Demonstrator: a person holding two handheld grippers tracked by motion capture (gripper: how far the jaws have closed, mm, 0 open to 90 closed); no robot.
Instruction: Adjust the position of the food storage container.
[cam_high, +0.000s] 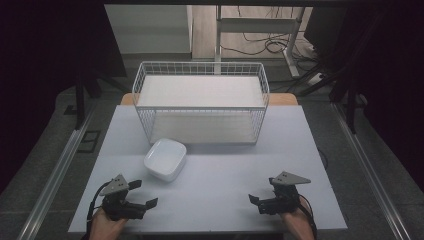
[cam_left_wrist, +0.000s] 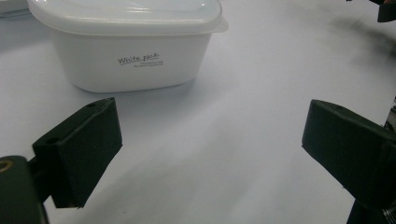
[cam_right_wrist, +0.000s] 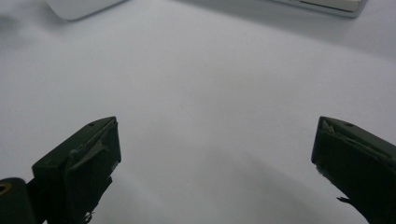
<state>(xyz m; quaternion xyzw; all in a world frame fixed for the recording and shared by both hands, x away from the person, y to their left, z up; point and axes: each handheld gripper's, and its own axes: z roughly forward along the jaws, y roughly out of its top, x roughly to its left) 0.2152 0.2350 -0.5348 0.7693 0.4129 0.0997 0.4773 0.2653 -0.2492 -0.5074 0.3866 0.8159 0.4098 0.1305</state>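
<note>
Currently I see the white container (cam_high: 165, 159) resting on the counter (cam_high: 225, 190), ahead and slightly right of my left gripper (cam_high: 138, 193), whose jaws stand wide and empty. My right gripper (cam_high: 262, 192), equally wide and empty, lies well apart; the left is nearer.

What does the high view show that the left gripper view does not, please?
High view alone: the white wire basket behind the container, and the right claw, open near the table's front edge. Left gripper view alone: the "White pack" lettering on the container's side. Both: the white lidded container on the table, and the open, empty left claw.
</note>
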